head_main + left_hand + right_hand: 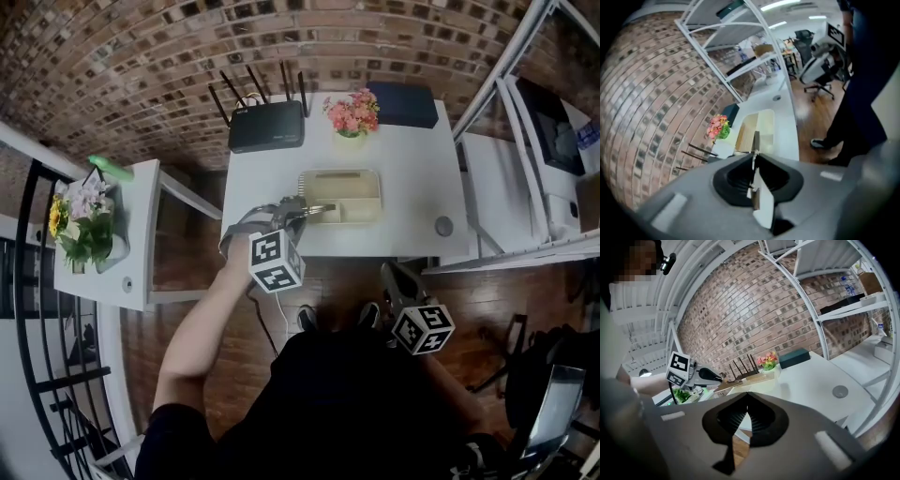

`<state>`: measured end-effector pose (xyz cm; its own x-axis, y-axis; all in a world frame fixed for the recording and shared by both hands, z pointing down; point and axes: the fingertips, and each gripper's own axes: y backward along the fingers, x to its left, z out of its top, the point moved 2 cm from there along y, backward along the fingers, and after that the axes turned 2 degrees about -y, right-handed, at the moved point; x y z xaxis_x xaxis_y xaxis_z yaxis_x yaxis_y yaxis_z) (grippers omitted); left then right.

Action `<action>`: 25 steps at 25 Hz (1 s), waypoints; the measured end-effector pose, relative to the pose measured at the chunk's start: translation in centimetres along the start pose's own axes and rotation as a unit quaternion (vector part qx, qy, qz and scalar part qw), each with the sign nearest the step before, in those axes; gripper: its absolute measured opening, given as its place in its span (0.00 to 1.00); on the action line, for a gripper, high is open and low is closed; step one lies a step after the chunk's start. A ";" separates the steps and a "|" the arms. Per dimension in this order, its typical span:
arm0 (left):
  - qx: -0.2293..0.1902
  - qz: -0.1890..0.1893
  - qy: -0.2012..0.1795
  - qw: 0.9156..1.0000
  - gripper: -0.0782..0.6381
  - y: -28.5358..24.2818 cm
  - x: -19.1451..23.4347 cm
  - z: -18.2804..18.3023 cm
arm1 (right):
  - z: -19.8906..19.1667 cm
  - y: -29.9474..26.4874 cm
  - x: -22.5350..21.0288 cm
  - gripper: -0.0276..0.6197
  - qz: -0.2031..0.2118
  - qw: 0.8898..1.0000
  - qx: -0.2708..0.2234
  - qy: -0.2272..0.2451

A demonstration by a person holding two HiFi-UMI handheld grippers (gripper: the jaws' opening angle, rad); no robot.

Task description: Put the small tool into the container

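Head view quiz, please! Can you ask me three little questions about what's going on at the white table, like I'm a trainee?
1. What does the left tool grip? A) a flower B) a thin metal piece C) nothing
2. True or false: the right tool is over the table.
3. Fill in: the thin metal piece pokes over the edge of the beige ____.

Key: 1 B. 2 False, it hangs low over the floor, shut and empty. 3 container.
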<state>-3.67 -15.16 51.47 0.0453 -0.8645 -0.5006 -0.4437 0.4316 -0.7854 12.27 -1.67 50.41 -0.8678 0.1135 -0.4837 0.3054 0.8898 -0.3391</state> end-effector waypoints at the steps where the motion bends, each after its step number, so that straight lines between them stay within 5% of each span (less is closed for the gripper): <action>1: 0.020 -0.006 -0.031 0.999 0.16 -0.5 -0.2 -0.1 | 0.0 0.1 -0.1 0.06 -0.002 1.000 -0.001 -0.002; 4: 0.064 -0.032 -0.092 0.993 0.16 -2.0 -0.7 -0.2 | -0.1 0.6 -0.6 0.06 -0.007 1.000 -0.005 -0.008; 14: 0.111 -0.057 -0.164 0.979 0.16 -4.2 -0.4 0.3 | -0.2 1.3 -1.9 0.06 -0.021 1.000 -0.004 -0.021; 19: 0.114 -0.069 -0.154 0.979 0.16 -3.7 -0.3 -0.3 | -0.2 1.4 -2.1 0.06 -0.023 1.000 -0.003 -0.021; 25: 0.070 -0.078 -0.099 0.990 0.16 -3.1 -0.2 1.3 | -0.2 1.2 -2.0 0.06 -0.018 1.000 0.000 -0.022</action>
<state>-1.16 -15.98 53.49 0.2834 -0.8626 -0.4190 -0.2890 0.3398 -0.8950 14.28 -0.73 51.14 -0.8602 0.0626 -0.5061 0.2745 0.8932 -0.3561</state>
